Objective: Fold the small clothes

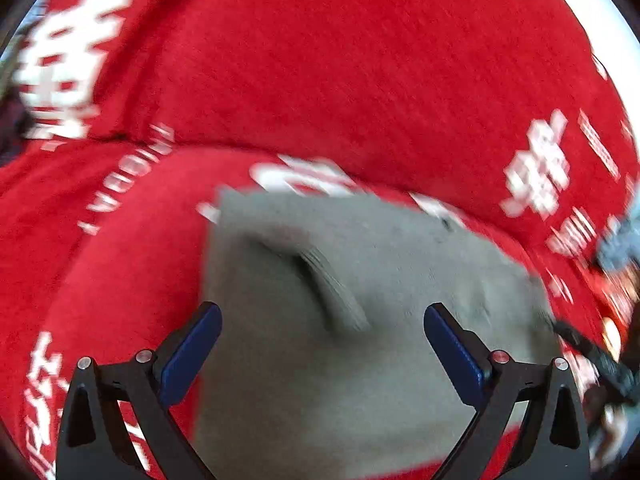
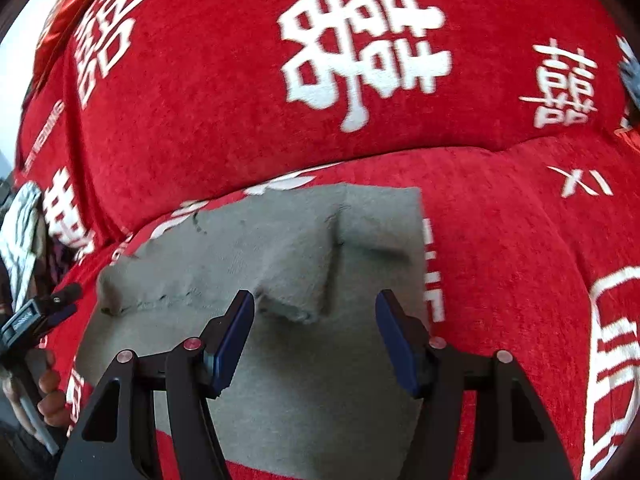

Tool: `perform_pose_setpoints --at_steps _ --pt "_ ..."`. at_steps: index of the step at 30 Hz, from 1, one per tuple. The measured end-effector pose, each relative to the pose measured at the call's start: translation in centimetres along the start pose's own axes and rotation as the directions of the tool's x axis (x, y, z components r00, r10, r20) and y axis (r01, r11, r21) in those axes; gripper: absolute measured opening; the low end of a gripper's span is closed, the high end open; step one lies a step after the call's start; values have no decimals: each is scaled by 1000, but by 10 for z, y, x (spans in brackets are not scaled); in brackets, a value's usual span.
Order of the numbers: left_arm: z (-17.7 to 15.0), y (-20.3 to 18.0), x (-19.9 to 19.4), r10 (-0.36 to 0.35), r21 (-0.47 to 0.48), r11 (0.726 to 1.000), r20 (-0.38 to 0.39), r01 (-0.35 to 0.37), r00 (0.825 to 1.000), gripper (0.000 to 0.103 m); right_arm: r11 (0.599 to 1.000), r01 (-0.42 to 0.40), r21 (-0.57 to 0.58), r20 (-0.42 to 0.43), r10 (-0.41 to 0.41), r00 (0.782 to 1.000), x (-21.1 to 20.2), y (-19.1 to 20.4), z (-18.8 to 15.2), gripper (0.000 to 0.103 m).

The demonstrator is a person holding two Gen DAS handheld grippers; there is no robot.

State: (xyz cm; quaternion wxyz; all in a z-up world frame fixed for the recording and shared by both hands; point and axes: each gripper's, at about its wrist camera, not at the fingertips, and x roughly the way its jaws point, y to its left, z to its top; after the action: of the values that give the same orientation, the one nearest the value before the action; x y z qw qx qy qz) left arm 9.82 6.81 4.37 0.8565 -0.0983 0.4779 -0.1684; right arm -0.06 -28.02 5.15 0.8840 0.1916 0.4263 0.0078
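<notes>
The left tongs stood spread as wide as they go, their blue pads apart with nothing pinched between them. Below and beyond them lay the grey garment, a small piece of grey cloth with a raised crease running across it; the picture was blurred, so I could not tell whether the pads touched the cloth.

The right tongs were spread partway, also holding nothing. The grey garment lay under them, and a folded flap of it, its rumpled edge just ahead of the fingertips, lay over the lower layer. The left pad sat close to that edge, though contact could not be made out.

The garment rested on a seat cushion covered in red cloth with white characters, in front of a back cushion in the same cover. At the left edge of the right wrist view, the other tool and a person's hand showed beside the cushion.
</notes>
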Motion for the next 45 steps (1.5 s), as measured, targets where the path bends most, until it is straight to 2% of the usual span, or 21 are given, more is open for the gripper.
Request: perform_pose_setpoints --at_steps 2,5,8,10,12,14,18,21,25,28,31,34,36,37,39,41,42,43,45 --pt "-8 -7 13 -70 31 997 -90 73 994 102 998 -35 -42 -32 34 999 5 7 -1 67" --pt "-7 -14 27 -32 64 997 -93 38 995 102 992 -73 -107 -83 64 994 19 18 1 67" --pt "10 -16 43 -73 29 997 -117 77 990 102 988 -112 -102 -124 99 987 36 19 11 67" --pt "28 -16 42 -77 5 997 -76 77 994 102 987 -137 -83 -102 129 986 42 16 26 67" --pt "54 -12 34 -69 -42 997 2 69 998 102 990 -134 -50 -52 132 990 43 9 46 67" --pt "77 -7 27 -63 -90 994 49 67 997 102 992 -124 -15 -13 124 992 45 0 62 67" --pt "100 6 26 -23 -118 993 57 29 998 102 992 -89 88 59 84 995 42 -23 88 67" --pt "91 14 17 8 -91 996 77 -1 997 102 993 -78 92 90 70 993 33 -28 85 67" --pt "67 23 16 -14 -73 997 42 17 999 102 997 -49 56 64 46 997 33 -27 65 67" --pt "47 8 27 -54 22 998 -28 54 998 102 999 -33 19 41 32 999 37 -24 56 67" --pt "36 -22 47 -63 153 985 -107 79 992 102 999 -29 -16 14 29 999 48 -12 55 67" --pt "40 -34 64 -6 196 980 -115 29 993 102 999 -15 -51 -5 15 1000 61 -3 56 67" --pt "52 -26 77 23 153 988 -130 -3 991 102 999 10 -53 -16 -11 1000 68 -3 54 67" --pt "62 -15 84 40 101 995 -136 -26 990 102 999 23 -44 -21 -23 1000 70 -7 53 67" --pt "76 6 90 26 -3 1000 -150 -26 988 102 999 29 -15 -28 -29 999 74 -15 49 67" --pt "87 23 85 25 -86 996 -120 -35 993 102 1000 22 2 -26 -22 999 76 -21 45 66" --pt "92 30 78 49 -115 992 -90 -59 995 102 1000 22 4 -23 -22 999 77 -22 42 66" --pt "94 34 74 46 -129 990 -78 -56 996 102 1000 22 1 -18 -22 1000 77 -23 41 66" --pt "93 43 61 -16 -161 987 -64 6 998 102 999 33 -9 -13 -33 999 75 -21 40 66"
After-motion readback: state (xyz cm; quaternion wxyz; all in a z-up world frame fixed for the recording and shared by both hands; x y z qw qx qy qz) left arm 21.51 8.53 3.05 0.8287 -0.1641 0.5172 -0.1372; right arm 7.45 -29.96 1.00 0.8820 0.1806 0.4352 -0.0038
